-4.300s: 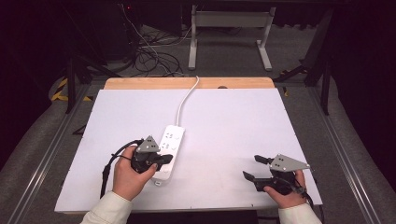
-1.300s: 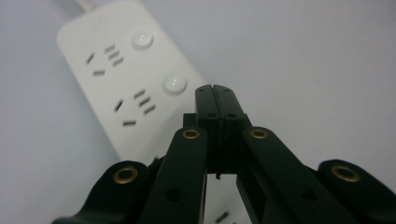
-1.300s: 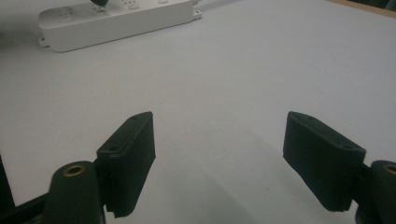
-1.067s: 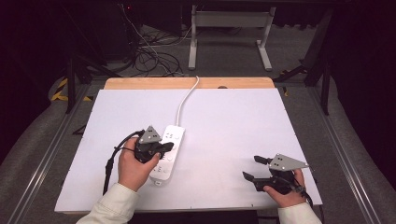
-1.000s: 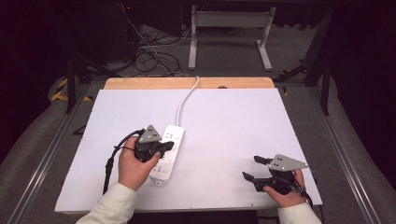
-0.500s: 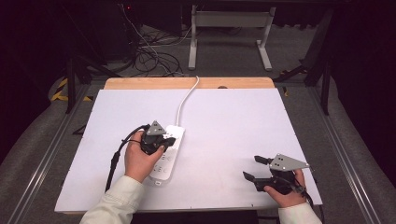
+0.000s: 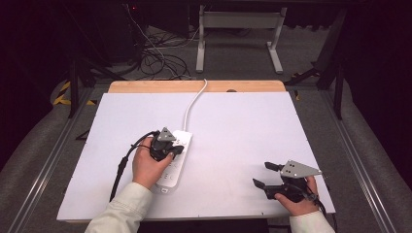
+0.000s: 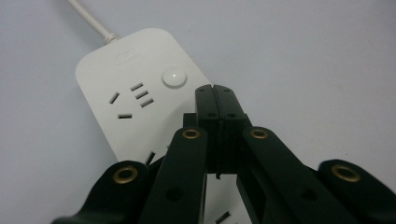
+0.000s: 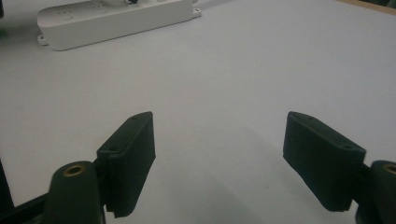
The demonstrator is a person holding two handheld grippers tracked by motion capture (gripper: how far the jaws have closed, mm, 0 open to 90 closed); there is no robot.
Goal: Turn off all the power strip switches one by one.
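In the high view, a white power strip [image 7: 174, 158] lies lengthwise on the white worktop [image 7: 243, 136], left of centre, with its white cord [image 7: 194, 104] running away toward the far wooden edge. The left gripper [image 7: 176, 150] sits over the strip's far half, held in the person's left hand [image 7: 145, 165], with a black cable looping off to its left. The right gripper [image 7: 265, 175] rests near the worktop's front right corner, well apart from the strip, its jaws spread wide with nothing between them.

In the left gripper view, the left gripper [image 8: 216, 100] has its two black jaws pressed flat together, gripping nothing. Their tips hang just beside the round white button [image 8: 174, 77] at the cord end of the power strip [image 8: 135, 112], next to a set of socket slots.

In the right gripper view, the right gripper [image 9: 217, 154] stands wide open over bare worktop [image 9: 261, 70]. The power strip [image 9: 116, 18] lies far off at the upper left.
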